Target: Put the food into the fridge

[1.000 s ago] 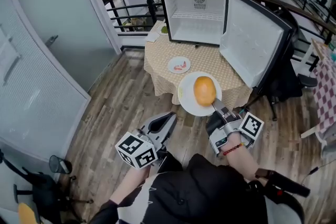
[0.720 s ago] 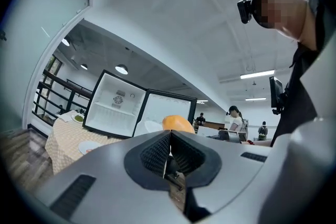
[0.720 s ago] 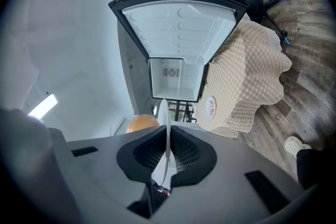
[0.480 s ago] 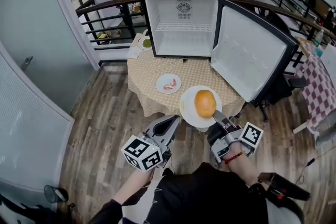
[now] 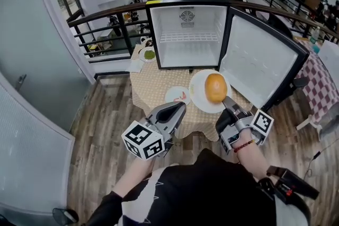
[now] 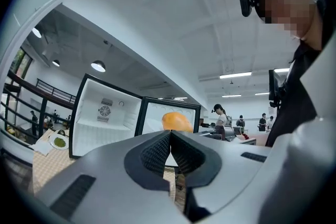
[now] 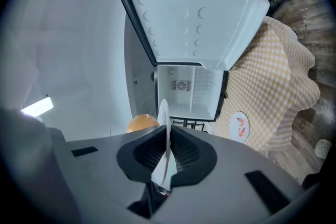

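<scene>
Underneath, broad wood-plank floor, streaky brown and grey. Next in size, boxy fridge with a glossy black case and smooth white plastic lining, standing on the far side of the bench, crossed inside by one thin wire shelf. Hinged at its right, flat door swung wide open, white inner face moulded with shallow oval dimples in the right gripper view. Below the fridge, round bench draped in soft beige checked cloth falling in folds at the edge. Nearer the camera, left hand-held gripper, smooth grey shell with ribbed black pads, pressed together on nothing. Beside it, right hand-held gripper, same grey shell, pinching the thin rim of the large plate. Round, glossy white, carried roughly level above the near edge of the bench, in front of the open fridge and outside it. On that plate, bun, domed, smooth, golden-orange. Just left of it on the cloth, small plate, white, with pinkish-red pieces too small to name. Left of the fridge, saucer of something green.
</scene>
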A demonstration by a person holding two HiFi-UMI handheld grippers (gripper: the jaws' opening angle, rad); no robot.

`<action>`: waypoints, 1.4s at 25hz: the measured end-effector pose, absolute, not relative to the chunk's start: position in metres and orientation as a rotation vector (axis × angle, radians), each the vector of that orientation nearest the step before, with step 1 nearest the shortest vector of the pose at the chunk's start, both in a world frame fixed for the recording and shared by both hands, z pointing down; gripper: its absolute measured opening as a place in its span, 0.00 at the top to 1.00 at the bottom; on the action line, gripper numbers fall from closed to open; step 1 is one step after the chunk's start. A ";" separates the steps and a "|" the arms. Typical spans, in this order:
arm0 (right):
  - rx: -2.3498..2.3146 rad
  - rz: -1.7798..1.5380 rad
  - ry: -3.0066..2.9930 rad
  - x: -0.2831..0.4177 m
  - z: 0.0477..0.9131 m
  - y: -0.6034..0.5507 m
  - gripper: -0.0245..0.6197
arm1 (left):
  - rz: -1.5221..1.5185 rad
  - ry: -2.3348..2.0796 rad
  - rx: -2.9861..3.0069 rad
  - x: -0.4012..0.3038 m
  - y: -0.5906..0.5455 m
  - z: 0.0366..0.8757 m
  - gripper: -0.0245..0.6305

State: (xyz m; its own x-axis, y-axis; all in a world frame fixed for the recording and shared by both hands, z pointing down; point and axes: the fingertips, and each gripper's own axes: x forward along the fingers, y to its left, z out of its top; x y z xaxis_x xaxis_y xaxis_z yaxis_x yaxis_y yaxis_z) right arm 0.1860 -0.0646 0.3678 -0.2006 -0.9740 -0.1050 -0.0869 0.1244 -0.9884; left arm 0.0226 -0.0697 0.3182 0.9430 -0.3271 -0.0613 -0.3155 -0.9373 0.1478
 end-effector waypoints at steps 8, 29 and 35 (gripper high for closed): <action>-1.063 -1.212 1.513 0.156 0.365 -0.067 0.92 | -0.125 -0.467 2.962 0.006 -0.068 0.323 0.94; -1.123 -1.192 1.443 0.142 0.383 -0.060 0.92 | -0.039 -0.390 2.906 -0.021 -0.055 0.359 0.94; -1.125 -1.128 1.365 0.139 0.377 -0.120 0.92 | -0.034 -0.329 2.938 -0.036 -0.131 0.345 0.94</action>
